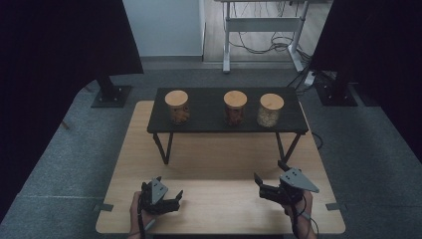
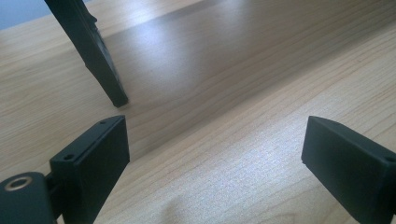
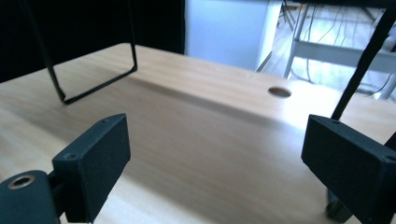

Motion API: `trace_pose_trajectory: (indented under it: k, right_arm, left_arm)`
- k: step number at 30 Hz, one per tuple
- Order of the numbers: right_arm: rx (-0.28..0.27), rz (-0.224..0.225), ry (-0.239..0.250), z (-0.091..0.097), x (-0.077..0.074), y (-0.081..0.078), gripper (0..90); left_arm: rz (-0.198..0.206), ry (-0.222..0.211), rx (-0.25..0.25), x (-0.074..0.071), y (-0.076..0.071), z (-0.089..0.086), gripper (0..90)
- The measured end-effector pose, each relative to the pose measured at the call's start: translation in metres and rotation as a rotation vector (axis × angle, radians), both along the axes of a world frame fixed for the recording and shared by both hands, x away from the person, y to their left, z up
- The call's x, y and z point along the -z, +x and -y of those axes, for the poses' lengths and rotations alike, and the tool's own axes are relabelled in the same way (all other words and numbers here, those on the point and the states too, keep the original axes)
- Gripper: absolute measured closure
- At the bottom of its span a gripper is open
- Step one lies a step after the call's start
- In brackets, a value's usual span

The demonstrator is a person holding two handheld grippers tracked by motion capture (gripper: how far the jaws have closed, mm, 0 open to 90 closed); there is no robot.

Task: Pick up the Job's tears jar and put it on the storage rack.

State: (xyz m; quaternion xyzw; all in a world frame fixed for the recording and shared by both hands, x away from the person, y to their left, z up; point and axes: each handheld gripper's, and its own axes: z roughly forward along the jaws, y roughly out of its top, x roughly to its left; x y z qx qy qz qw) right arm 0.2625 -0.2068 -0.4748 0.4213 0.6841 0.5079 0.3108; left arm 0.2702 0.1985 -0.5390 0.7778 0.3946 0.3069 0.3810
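Both grippers sit low over the near part of the light wooden counter [image 1: 219,164], and nothing lies between either pair of jaws. The left gripper [image 1: 169,197] has its jaws wide apart; in the left gripper view only bare wood grain shows between them, and ahead of the left-hand jaw one black leg [image 2: 95,56] of the stand comes down to the wood, its upper part cut off by the top edge. The right gripper [image 1: 269,178] also holds its jaws wide apart, over bare wood.

Well ahead of both pairs of jaws stands a black raised shelf [image 1: 209,119] on thin legs, and on it three clear jars with round wooden lids: the left jar [image 1: 177,106], the middle jar [image 1: 235,107] and the right jar [image 1: 270,109]. Their contents are hard to make out; the two on the left look brownish, the right one paler. No label or writing can be read on any of them.

In the right gripper view the shelf top is out of frame; only a bent black leg loop [image 3: 93,70] ahead of the left-hand jaw and a slanted leg [image 3: 362,65] above the right-hand jaw show, with a round hole [image 3: 279,92] in the counter between them, farther off.

The wood between the jaws and the shelf legs lies open. The counter's near edge runs just behind the hands, and the person's forearms are cut off by the bottom of the high view.
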Motion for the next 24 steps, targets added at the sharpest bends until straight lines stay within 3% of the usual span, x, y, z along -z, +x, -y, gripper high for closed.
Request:
trace_pose_trajectory:
  k: [7, 14, 24]
  right_arm:
    - [-0.025, -0.063, -0.032, -0.008, 0.026, -0.004, 7.6]
    - [-0.03, -0.122, -0.031, -0.01, 0.048, -0.007, 7.7]
    - [-0.02, -0.119, -0.021, -0.011, 0.056, -0.008, 7.7]
  left_arm:
    - [0.0, 0.002, -0.002, 0.001, 0.001, 0.0, 7.2]
    - [0.001, 0.01, 0.006, 0.001, 0.001, 0.002, 7.2]
    - [0.001, 0.016, 0.011, 0.001, 0.002, 0.003, 7.2]
